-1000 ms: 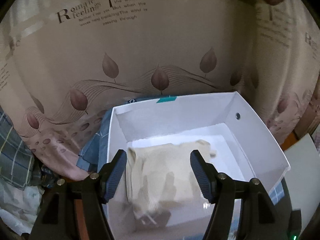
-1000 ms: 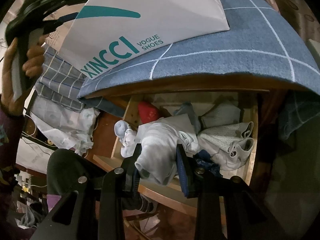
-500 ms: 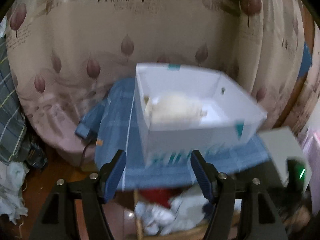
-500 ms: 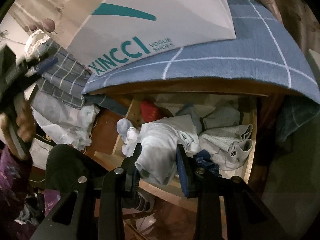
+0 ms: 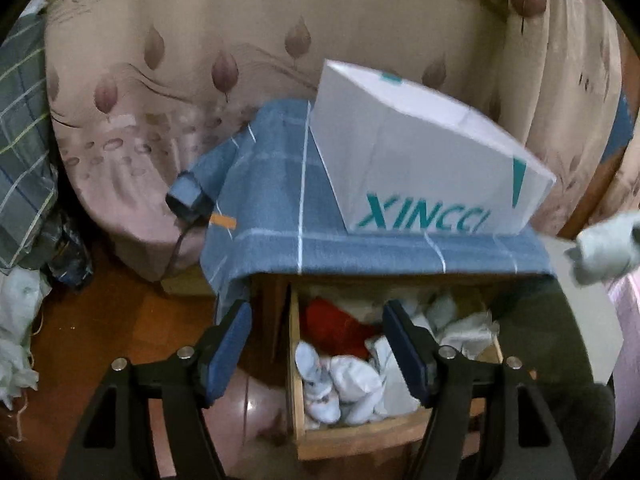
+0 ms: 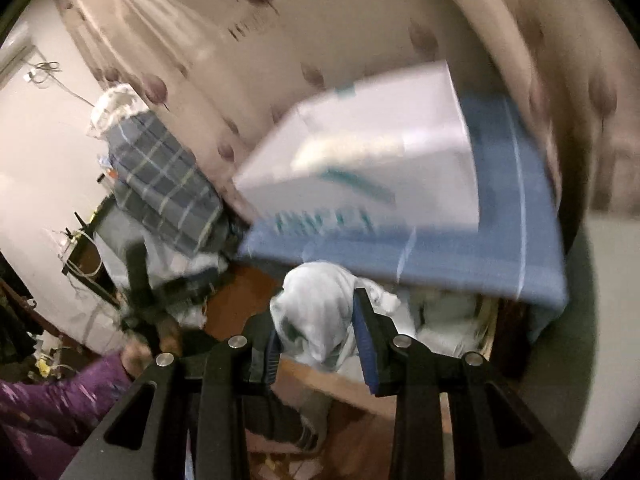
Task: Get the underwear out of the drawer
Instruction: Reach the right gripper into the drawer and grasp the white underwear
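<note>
The wooden drawer point(image 5: 352, 434) stands pulled open under the blue-cloth table, filled with white and grey garments point(image 5: 352, 380) and a red one point(image 5: 332, 326). My left gripper point(image 5: 318, 340) is open and empty, hanging above the drawer's left side. My right gripper point(image 6: 316, 332) is shut on a pale grey piece of underwear point(image 6: 316, 308), lifted clear above the drawer; it also shows at the right edge of the left wrist view point(image 5: 604, 252). The drawer point(image 6: 452, 320) is blurred in the right wrist view.
A white XINCCI shoebox point(image 5: 420, 168) sits on the blue checked cloth point(image 5: 272, 200) over the table. A leaf-patterned curtain point(image 5: 200, 40) hangs behind. Plaid fabric point(image 5: 20, 160) and white bags point(image 5: 16, 320) lie at left on the wooden floor. My other hand and purple sleeve point(image 6: 60, 392) show at left.
My left gripper has pulled back and down from over the shoebox to above the drawer. My right gripper has lifted the grey underwear up out of the drawer.
</note>
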The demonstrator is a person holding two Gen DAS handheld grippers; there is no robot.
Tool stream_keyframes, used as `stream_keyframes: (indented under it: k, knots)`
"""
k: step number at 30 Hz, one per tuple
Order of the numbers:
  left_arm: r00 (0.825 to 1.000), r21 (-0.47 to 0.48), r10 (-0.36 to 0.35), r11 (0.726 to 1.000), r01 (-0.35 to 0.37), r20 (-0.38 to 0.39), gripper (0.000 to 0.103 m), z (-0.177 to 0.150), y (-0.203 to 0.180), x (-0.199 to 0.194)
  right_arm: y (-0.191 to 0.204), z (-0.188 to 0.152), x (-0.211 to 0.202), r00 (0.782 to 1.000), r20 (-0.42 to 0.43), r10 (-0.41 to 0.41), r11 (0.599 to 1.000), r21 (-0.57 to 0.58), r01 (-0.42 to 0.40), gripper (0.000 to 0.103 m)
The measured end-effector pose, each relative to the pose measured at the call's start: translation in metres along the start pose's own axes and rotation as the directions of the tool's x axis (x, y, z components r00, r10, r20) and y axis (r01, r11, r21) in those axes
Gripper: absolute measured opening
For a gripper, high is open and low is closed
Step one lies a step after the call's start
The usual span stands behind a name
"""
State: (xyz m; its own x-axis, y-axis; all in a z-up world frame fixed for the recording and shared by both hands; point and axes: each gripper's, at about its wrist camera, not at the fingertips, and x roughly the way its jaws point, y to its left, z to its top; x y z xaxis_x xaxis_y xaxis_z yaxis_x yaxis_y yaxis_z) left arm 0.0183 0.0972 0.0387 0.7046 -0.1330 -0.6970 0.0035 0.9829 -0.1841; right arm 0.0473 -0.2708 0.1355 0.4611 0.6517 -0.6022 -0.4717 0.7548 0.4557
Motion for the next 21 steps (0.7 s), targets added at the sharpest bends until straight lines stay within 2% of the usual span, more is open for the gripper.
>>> stream_keyframes:
  k: [5, 8, 11, 14, 19, 21]
  knots:
    - [0.999, -0.031, -0.006, 0.999, 0.008, 0.053, 0.080, -0.003, 0.000, -0.006, 0.023, 0.066, -0.006, 0.997, 0.058, -0.050, 0.996, -0.074, 0.054, 0.032]
    - [0.997, 0.018, 0.024, 1.000, -0.025, 0.067, 0.080, -0.003, -0.010, -0.007, 0.021, 0.101, 0.019, 0.994, 0.052, -0.094, 0.992, -0.075, 0.097, 0.032]
    - [0.996, 0.070, 0.019, 0.997, -0.025, 0.086, 0.080, -0.007, -0.018, -0.009, 0.010, 0.126, 0.047, 0.989, 0.044, -0.138, 0.989, -0.052, 0.140, 0.031]
    - [0.996, 0.108, 0.026, 0.994, -0.036, 0.088, 0.080, -0.009, -0.025, -0.008, -0.003, 0.143, 0.080, 0.983, 0.020, -0.181, 0.983, -0.031, 0.181, 0.030]
    - [0.998, 0.085, 0.008, 0.996, -0.014, 0.061, 0.080, -0.007, -0.020, -0.002, -0.019, 0.157, 0.117, 0.959, -0.002, -0.283, 0.958, -0.044, 0.283, 0.029]
    - [0.998, 0.075, 0.005, 0.997, -0.010, 0.063, 0.080, -0.006, -0.015, -0.003, -0.021, 0.151, 0.105, 0.976, 0.023, -0.217, 0.976, -0.012, 0.218, 0.030]
